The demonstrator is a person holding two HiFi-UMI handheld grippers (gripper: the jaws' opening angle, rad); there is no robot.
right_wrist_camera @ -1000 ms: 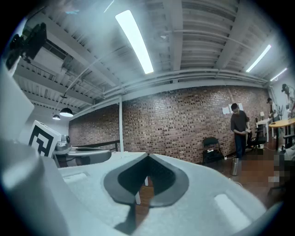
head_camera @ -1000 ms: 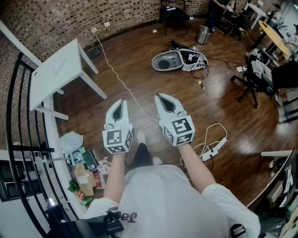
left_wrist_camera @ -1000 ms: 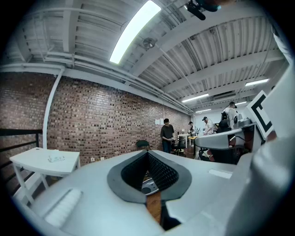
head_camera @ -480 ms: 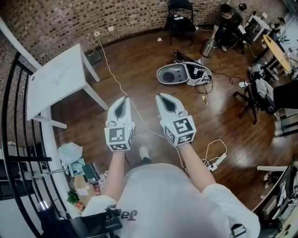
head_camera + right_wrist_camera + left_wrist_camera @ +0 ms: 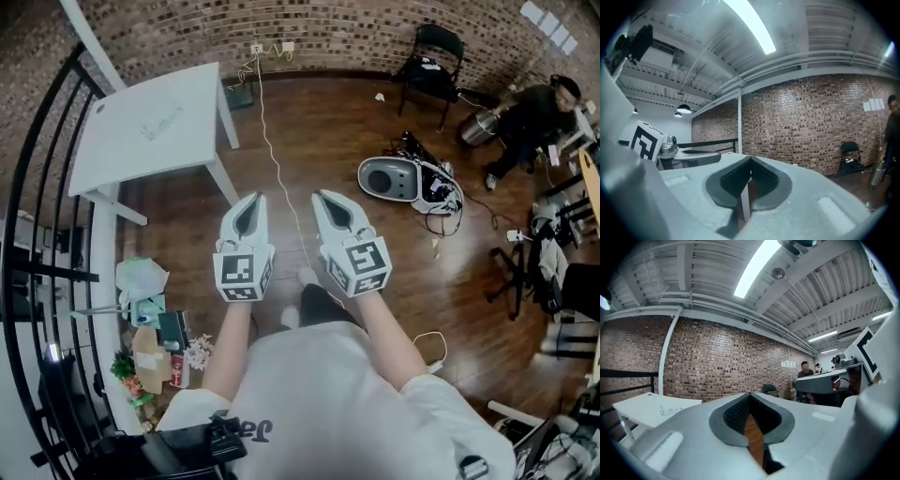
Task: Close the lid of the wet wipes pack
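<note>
No wet wipes pack can be made out for certain. A flat pale item (image 5: 159, 122) lies on the white table (image 5: 187, 98) at the upper left, too small to identify; in the left gripper view the same item (image 5: 670, 409) shows faintly. My left gripper (image 5: 253, 201) and right gripper (image 5: 324, 198) hang side by side in mid-air over the wooden floor, pointing away from the person. Both are shut with nothing between the jaws. The tips meet in the left gripper view (image 5: 751, 395) and the right gripper view (image 5: 750, 160).
A black railing (image 5: 37, 216) runs down the left, with bags and clutter (image 5: 155, 333) at its foot. A white cable (image 5: 272, 159) crosses the floor. A grey-white device (image 5: 398, 180) with cables, a black chair (image 5: 431, 66) and a crouching person (image 5: 534, 108) are at the right.
The head view has swung and moved nearer the white table, which now sits higher and more central. The grippers stay shut and side by side.
</note>
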